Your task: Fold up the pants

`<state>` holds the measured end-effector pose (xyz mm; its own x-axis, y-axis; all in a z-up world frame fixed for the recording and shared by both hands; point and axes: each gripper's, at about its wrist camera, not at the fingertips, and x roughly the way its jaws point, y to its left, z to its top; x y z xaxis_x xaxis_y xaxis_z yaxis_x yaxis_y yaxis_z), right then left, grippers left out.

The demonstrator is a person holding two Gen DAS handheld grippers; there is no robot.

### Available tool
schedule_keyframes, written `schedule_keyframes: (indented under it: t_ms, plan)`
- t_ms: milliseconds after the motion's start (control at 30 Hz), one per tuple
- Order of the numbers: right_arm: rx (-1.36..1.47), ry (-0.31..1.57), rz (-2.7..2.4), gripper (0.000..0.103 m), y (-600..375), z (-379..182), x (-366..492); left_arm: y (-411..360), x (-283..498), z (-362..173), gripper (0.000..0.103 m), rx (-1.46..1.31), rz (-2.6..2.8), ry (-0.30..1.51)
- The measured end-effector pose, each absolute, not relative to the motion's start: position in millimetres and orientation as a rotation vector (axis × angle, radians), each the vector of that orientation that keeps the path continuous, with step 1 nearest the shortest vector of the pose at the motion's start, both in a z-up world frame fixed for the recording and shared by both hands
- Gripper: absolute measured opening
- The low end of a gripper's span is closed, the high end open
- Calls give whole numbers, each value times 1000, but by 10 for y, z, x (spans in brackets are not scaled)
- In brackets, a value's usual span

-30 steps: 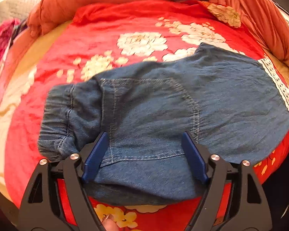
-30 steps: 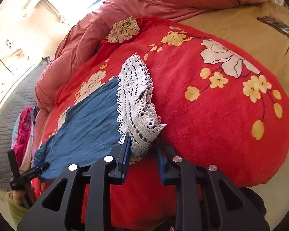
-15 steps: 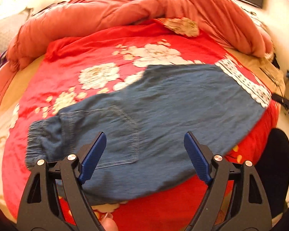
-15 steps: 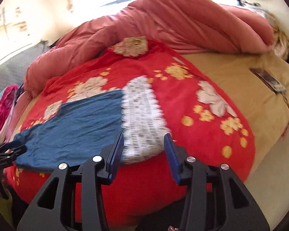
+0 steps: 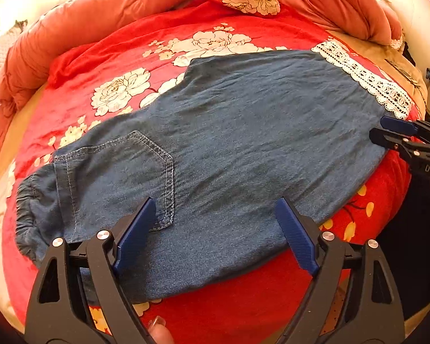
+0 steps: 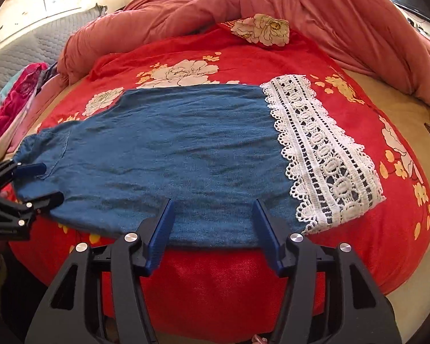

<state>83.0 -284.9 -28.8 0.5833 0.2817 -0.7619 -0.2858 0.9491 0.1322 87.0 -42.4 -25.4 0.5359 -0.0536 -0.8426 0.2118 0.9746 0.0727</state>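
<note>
Both grippers have let go: a second ago the right gripper [image 6: 213,229] pinched the lace hem [image 6: 324,154], and now it and the left gripper [image 5: 215,235] gape empty. One pair of pants [image 5: 229,143] lies flat on the bed [image 5: 243,301], seemingly folded leg over leg; a crosswise fold remains.

one pants [image 5: 229,143], two grippers [image 5: 215,235], one blanket [image 6: 344,258]

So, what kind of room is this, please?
Most likely a bedroom: the denim pants lie on a red floral blanket covering a bed, with a bunched pink duvet behind and a quilted headboard.
</note>
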Motion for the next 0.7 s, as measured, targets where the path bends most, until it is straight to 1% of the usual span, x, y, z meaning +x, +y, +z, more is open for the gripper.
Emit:
schedule_keyframes:
  t_ms: [133,167,200,233,267,433,633,667,700]
  plan:
    - [12,862,356,58,-2900,-308,791,-417,883,-248,80,154,-168,998]
    - [20,855,359,60,-2901,-300,779,-406,885,-229,80,135,-181,995]
    - [34,844,365,63,-2906,-275,754,-392,877,-184,80,104,-208,981]
    - [58,822,376,70,-2936,-234,724,-386,862,-130,80,78,-232,962]
    - [70,806,372,74,-2954,-197,708,-386,843,-73,80,55,-258,937]
    - [134,700,302,76,-3183,42,657,-457,822,61,80,3,-310,867]
    - [145,650,182,76,-3412,108,688,-513,845,77,83,21,-299,835]
    - [134,640,160,90,-3440,111,689,-510,843,83,84,19,-293,826]
    - [138,629,139,96,-3480,111,685,-507,839,93,84,17,-287,813]
